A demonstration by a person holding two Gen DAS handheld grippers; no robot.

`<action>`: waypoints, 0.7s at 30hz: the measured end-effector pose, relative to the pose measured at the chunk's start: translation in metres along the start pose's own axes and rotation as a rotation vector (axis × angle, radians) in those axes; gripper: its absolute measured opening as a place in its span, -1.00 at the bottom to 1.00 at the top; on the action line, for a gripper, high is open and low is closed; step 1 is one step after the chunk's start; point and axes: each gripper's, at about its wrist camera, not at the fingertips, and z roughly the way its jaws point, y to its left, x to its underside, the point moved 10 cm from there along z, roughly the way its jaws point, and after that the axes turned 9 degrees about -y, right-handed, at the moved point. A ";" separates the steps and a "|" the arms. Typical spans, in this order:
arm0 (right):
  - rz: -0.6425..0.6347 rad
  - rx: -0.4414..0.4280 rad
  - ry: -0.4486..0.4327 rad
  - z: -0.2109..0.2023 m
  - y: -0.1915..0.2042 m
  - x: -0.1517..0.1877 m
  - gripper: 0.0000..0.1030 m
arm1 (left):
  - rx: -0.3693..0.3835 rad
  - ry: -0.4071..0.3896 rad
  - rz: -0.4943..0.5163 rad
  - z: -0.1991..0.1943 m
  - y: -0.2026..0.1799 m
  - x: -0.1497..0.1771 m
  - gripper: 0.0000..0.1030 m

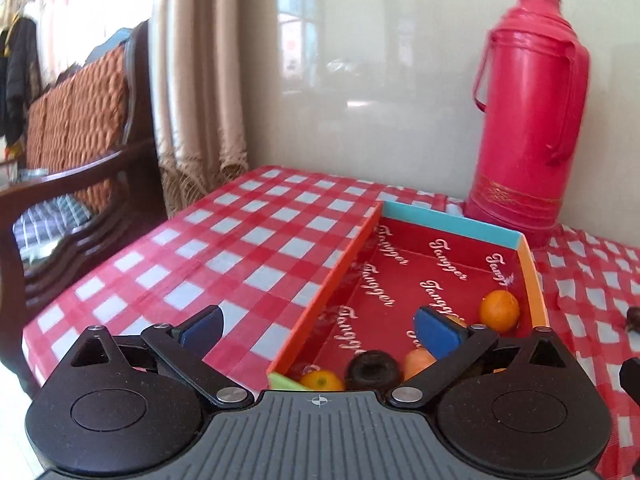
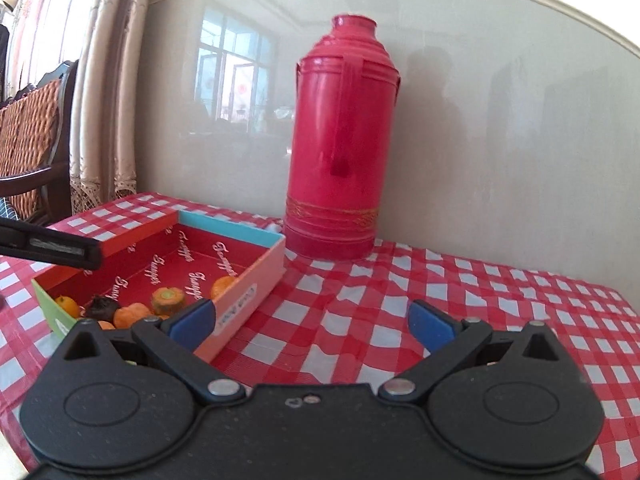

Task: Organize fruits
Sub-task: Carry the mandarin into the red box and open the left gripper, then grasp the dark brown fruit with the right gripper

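A shallow cardboard box [image 1: 448,218] with a red printed inside sits on the checked tablecloth; it also shows in the right wrist view [image 2: 256,276]. In it lie several small oranges, such as one by the right wall [image 1: 500,309] and one at the near end [image 1: 322,380], and a dark round fruit [image 1: 372,368] [image 2: 102,306]. My left gripper [image 1: 320,330] is open and empty over the box's near left wall. My right gripper [image 2: 312,320] is open and empty over bare cloth to the right of the box. A dark fruit [image 1: 633,314] lies on the cloth at the right edge.
A tall red thermos [image 1: 528,116] [image 2: 340,144] stands behind the box against the glossy wall. A wooden chair [image 1: 80,128] with an orange cushion stands left of the table. The table's left edge [image 1: 100,264] is close to my left gripper.
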 end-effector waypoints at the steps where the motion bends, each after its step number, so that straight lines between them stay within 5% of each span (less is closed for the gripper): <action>1: 0.006 0.006 0.013 0.004 -0.005 0.002 0.89 | -0.012 -0.005 -0.019 -0.003 0.007 -0.001 0.96; 12: 0.141 0.092 0.172 0.048 -0.069 0.027 0.76 | -0.126 -0.105 0.065 -0.046 0.047 -0.003 0.96; 21: 0.148 0.155 0.292 0.095 -0.111 0.041 0.25 | -0.209 -0.135 0.061 -0.049 0.079 -0.006 0.96</action>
